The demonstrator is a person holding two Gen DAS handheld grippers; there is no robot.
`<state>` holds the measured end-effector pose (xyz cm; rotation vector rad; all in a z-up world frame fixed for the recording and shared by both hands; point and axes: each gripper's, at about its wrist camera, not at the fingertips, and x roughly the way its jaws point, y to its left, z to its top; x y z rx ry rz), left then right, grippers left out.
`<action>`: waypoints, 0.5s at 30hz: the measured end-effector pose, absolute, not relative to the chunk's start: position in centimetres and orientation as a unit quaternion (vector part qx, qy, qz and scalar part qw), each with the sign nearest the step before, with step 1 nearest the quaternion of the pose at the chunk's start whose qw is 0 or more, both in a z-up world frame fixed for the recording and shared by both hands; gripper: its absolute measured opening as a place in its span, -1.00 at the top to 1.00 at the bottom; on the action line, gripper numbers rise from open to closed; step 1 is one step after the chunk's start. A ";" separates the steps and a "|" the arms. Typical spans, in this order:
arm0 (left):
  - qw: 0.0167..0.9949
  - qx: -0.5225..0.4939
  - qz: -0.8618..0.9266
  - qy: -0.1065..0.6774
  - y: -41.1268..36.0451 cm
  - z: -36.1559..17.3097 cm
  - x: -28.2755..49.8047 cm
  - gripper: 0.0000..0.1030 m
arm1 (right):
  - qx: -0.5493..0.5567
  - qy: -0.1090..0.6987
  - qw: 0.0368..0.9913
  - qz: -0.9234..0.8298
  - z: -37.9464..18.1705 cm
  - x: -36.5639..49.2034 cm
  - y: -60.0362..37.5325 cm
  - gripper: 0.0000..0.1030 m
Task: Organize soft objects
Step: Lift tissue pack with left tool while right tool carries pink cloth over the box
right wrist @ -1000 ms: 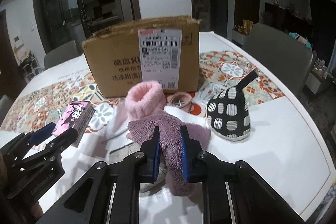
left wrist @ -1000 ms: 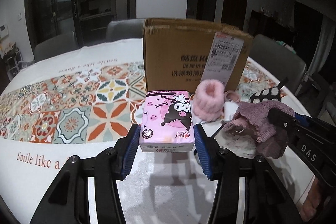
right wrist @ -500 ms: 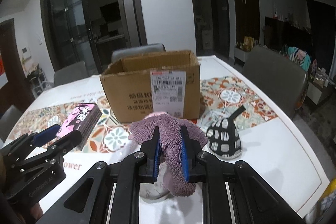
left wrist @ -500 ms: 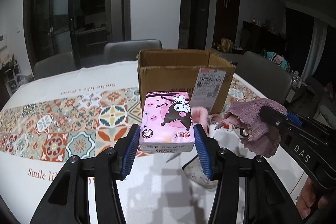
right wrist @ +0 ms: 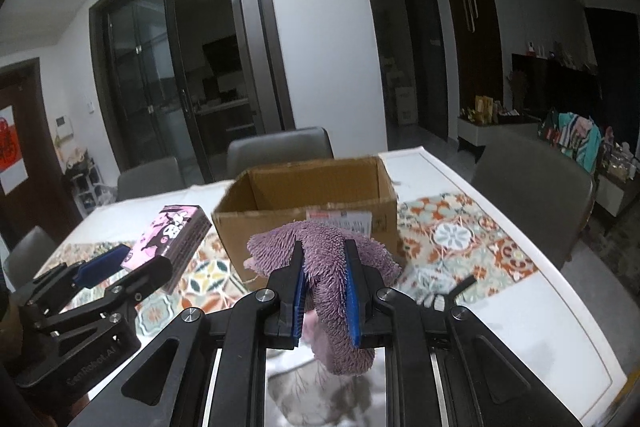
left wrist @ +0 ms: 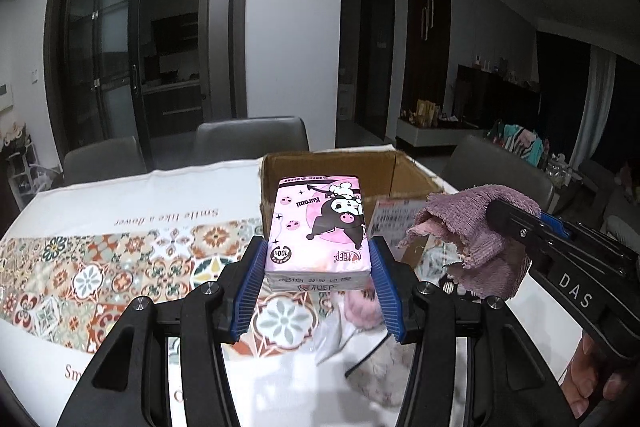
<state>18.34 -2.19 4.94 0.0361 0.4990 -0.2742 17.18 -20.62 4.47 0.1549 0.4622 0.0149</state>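
Two loads held above bench: left gripper [left wrist: 318, 269] clamped on tissue pack [left wrist: 318, 233], right gripper [right wrist: 323, 287] clamped on purple towel [right wrist: 326, 251]. Carry both over cardboard box [right wrist: 308, 203] w/ rim clearance, release inside.

Pink tissue pack [left wrist: 319, 231] aloft, purple towel [right wrist: 325, 267] draped

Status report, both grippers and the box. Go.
Left gripper shut on tissue pack, lifted. Right gripper shut on purple towel, lifted. Cardboard box open ahead, nothing blocking it.
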 end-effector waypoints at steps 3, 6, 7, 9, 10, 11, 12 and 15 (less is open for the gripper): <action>0.962 0.022 -0.137 0.235 -2.5 5.6 19.0 0.00 | 0.083 0.222 0.971 0.013 5.2 18.0 -20.9 0.65; 0.964 0.025 -0.138 0.226 -2.8 6.2 19.6 0.00 | 0.089 0.217 0.972 0.019 5.8 18.7 -21.3 0.65; 0.964 0.025 -0.139 0.224 -2.9 6.4 19.8 0.00 | 0.088 0.215 0.972 0.020 6.0 19.0 -21.4 0.65; 0.965 0.026 -0.139 0.220 -3.2 6.8 20.2 0.00 | 0.087 0.212 0.973 0.023 6.4 19.5 -21.5 0.65; 0.965 0.027 -0.140 0.218 -3.2 6.9 20.4 0.00 | 0.087 0.210 0.973 0.026 6.6 19.9 -21.6 0.65; 0.966 0.027 -0.139 0.218 -3.3 7.0 20.8 0.00 | 0.087 0.209 0.974 0.027 6.7 20.4 -21.7 0.65; 0.966 0.028 -0.138 0.216 -3.5 7.2 21.2 0.00 | 0.086 0.208 0.974 0.028 6.8 20.4 -21.7 0.65; 0.967 0.030 -0.135 0.212 -3.9 7.6 22.2 0.00 | 0.080 0.203 0.975 0.031 7.3 21.7 -21.7 0.65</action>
